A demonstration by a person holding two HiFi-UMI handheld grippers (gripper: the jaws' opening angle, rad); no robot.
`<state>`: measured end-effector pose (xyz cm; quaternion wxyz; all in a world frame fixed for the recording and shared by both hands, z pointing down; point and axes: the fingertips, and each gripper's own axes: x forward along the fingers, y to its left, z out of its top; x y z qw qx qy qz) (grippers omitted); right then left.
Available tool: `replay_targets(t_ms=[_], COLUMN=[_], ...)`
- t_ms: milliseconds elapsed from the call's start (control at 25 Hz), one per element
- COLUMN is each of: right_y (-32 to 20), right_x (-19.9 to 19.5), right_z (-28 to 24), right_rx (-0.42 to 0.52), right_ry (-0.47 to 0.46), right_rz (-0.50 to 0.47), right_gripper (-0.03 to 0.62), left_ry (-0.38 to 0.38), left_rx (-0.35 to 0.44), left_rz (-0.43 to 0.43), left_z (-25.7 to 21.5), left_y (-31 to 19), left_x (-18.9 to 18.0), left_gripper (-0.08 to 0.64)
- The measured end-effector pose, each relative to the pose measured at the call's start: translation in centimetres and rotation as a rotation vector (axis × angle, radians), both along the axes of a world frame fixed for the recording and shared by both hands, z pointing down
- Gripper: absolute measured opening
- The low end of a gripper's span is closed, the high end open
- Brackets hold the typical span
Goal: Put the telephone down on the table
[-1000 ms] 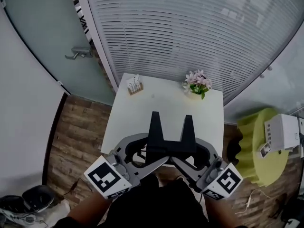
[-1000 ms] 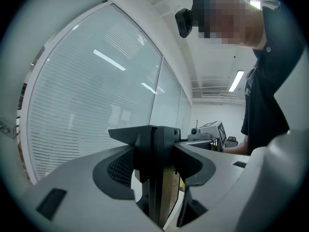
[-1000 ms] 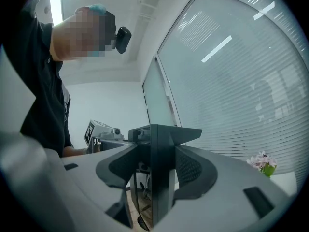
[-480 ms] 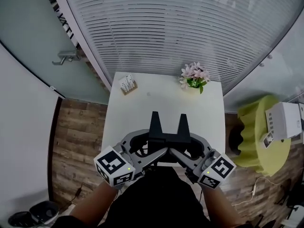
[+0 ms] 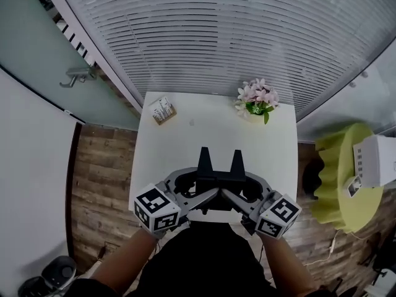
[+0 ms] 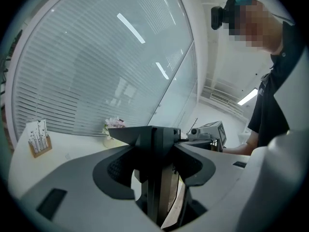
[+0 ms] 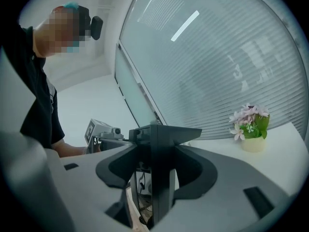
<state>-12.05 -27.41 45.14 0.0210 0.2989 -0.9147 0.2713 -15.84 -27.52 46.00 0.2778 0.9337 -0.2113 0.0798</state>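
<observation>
The telephone is a black piece with two upright prongs, held over the near edge of the white table. My left gripper clamps its left end and my right gripper its right end, both shut on it. In the left gripper view the black body fills the gap of my left gripper. The right gripper view shows the same body inside my right gripper. Whether its base touches the table is hidden.
A pot of pink flowers stands at the table's far right and a small card holder at its far left. A green side table carries a white device on the right. Blinds and a glass door lie beyond.
Both grippers have sunk with the telephone between them, down toward the table's near edge. The grip on it is unchanged.
</observation>
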Motion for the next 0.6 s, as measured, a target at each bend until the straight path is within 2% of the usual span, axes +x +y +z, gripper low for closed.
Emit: replay_targets(t_ms=[600], right_y=[-5.6], right_x=[2.9], right_z=[10.6], right_rx=[-0.213], right_ry=[-0.002], right_rz=[0.011], right_gripper=[0.249], left_ry=[-0.023], left_rx=[-0.204], left_rz=[0.019], left_z=[10.5], left_y=[-5.5], left_x=[2.8], left_gripper=[0.250])
